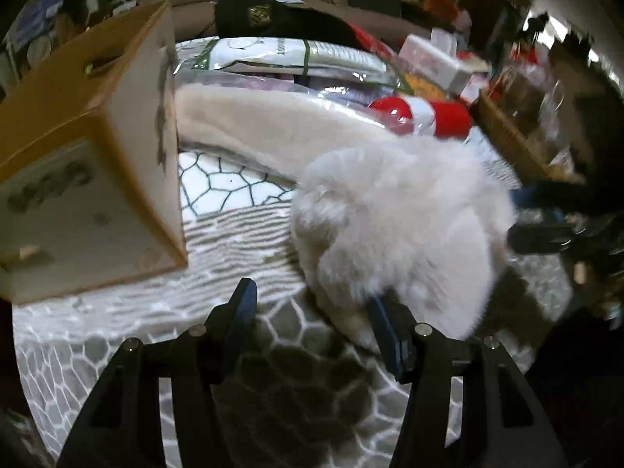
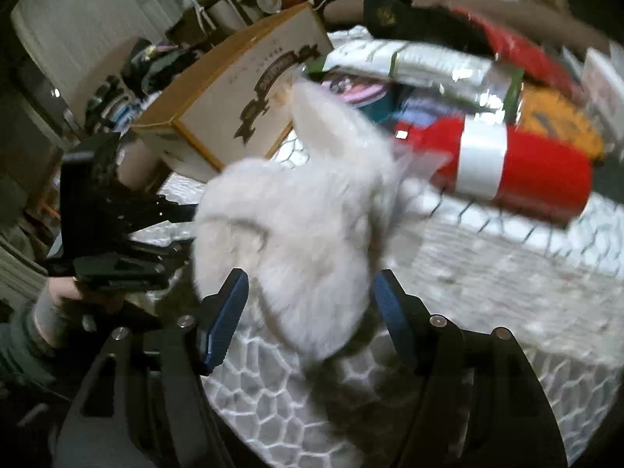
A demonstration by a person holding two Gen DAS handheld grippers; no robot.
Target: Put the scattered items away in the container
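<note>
My fingers first: the right gripper (image 2: 310, 312) stands wide open with its blue-padded fingers (image 2: 228, 312) on either side of the near end of a fluffy off-white plush fur item (image 2: 300, 226), straddling it without pinching. The left gripper (image 1: 312, 312) is also spread wide; its right pad (image 1: 384, 331) touches the fur's lower edge, while its left pad has nothing against it. Neither holds anything.

From largest to smallest: a white quilted bedspread with a grey pebble pattern (image 1: 234, 280) carries the whole scene. On it, to the left, stands the tall brown-edged cardboard box with printed white panels (image 1: 89, 179), which I judge to be the container, though its opening is not visible from either wrist. The plush lies in the middle of the bed, just beside the box but outside it, a long cream fleece strip (image 1: 253, 128) trailing behind it. Beyond sits a red cylindrical roll with a white band (image 2: 507, 163), wrapped in clear film, among other packaged goods.

Both grippers converge on the plush, I judge, because loose fur sags from a single grip. Much of the tidying looks undone.
</note>
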